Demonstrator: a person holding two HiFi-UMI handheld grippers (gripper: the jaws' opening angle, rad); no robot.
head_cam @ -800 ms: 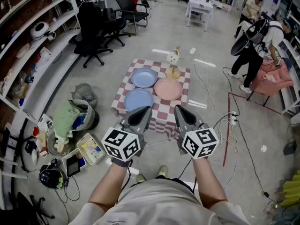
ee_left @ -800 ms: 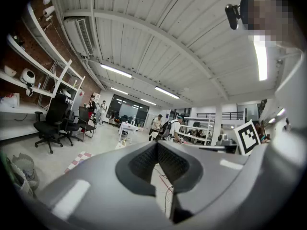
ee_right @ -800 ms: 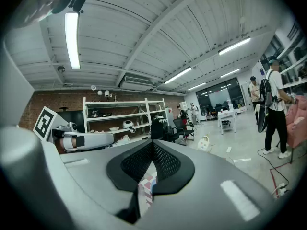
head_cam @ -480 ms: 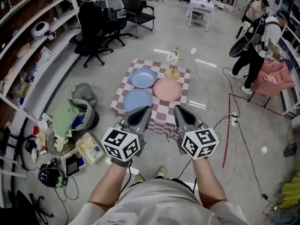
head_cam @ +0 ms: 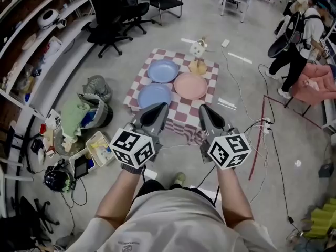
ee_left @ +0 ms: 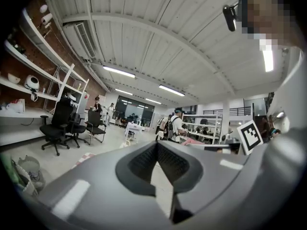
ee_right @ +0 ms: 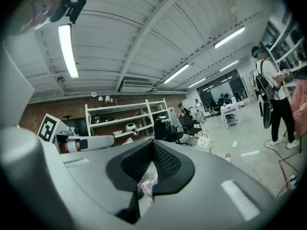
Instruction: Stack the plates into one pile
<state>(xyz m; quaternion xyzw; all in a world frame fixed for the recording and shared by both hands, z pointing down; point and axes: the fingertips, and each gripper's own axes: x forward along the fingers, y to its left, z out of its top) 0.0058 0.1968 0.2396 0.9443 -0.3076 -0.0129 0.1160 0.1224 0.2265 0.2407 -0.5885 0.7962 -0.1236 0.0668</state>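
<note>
Three plates lie apart on a red-and-white checkered cloth (head_cam: 181, 121) on the floor: a blue plate (head_cam: 163, 71) at the back, a pink plate (head_cam: 190, 86) to its right, and a second blue plate (head_cam: 155, 96) at the front left. I hold both grippers high above the cloth's near edge, well short of the plates. My left gripper (head_cam: 163, 109) and right gripper (head_cam: 203, 109) are both shut with nothing in them. In the left gripper view (ee_left: 156, 144) and the right gripper view (ee_right: 153, 143) the jaw tips meet.
A small white bag (head_cam: 197, 49) and a tan object (head_cam: 198, 66) sit at the cloth's far edge. Bags (head_cam: 79, 121) and a plastic box (head_cam: 100, 149) lie at the left, office chairs (head_cam: 113, 9) behind. Cables and a power strip (head_cam: 265, 124) lie at the right, near people (head_cam: 304, 30).
The head view has swung a little, so the cloth sits slightly further right in the picture. Both grippers stay shut in front of me. The plates have not moved.
</note>
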